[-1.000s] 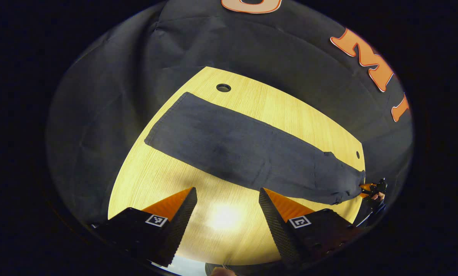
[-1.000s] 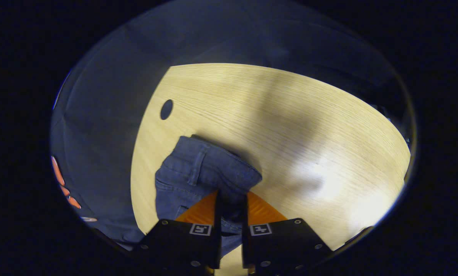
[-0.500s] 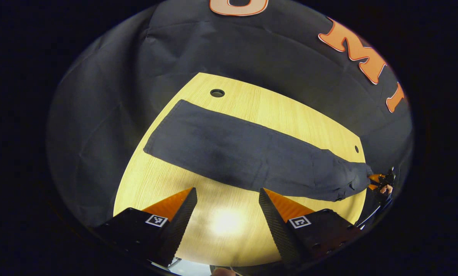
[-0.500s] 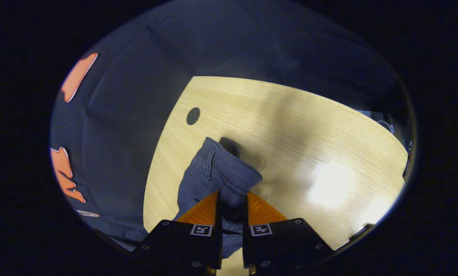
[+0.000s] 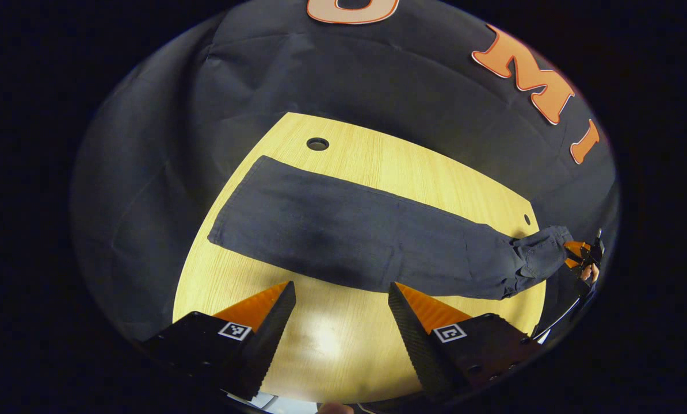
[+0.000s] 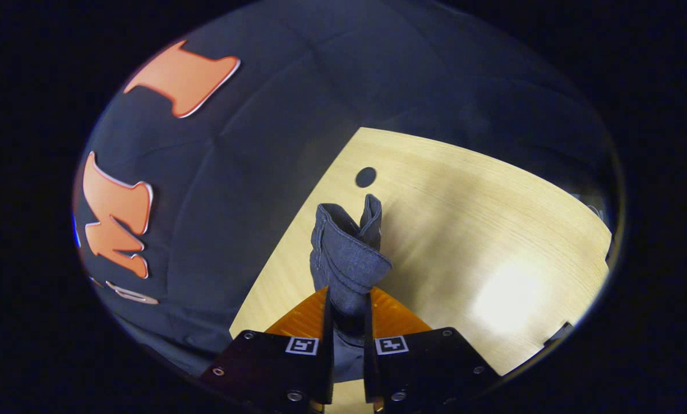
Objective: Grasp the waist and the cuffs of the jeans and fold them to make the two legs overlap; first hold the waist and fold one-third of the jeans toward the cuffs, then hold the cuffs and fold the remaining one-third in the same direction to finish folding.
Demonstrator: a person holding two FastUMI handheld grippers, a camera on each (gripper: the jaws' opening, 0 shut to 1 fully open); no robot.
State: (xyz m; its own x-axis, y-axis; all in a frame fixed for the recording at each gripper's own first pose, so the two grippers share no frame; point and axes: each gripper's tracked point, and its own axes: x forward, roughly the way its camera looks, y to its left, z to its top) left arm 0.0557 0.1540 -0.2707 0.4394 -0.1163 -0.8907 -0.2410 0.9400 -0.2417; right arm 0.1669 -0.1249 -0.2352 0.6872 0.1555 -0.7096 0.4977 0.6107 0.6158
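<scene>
Dark blue jeans (image 5: 366, 236) lie stretched across the wooden table (image 5: 332, 339) in the left gripper view, legs one over the other, cuffs at the left end. The waist (image 5: 542, 256) at the right end is lifted off the table. My right gripper (image 6: 347, 305) is shut on the waist (image 6: 346, 259), which bunches up between its fingers; this gripper appears far off as the right gripper (image 5: 579, 256) in the left gripper view. My left gripper (image 5: 340, 299) hangs open above the table, near the jeans' front edge, with nothing between its fingers.
A round cable hole (image 5: 317, 144) is in the table behind the cuffs, and a small one (image 5: 527, 219) near the waist. Another hole (image 6: 366, 176) lies past the raised waist in the right gripper view. Black cloth walls surround the table.
The right gripper has raised the waist off the table and turned, so the waistband now stands bunched and upright. The left gripper has stayed open and nearly still.
</scene>
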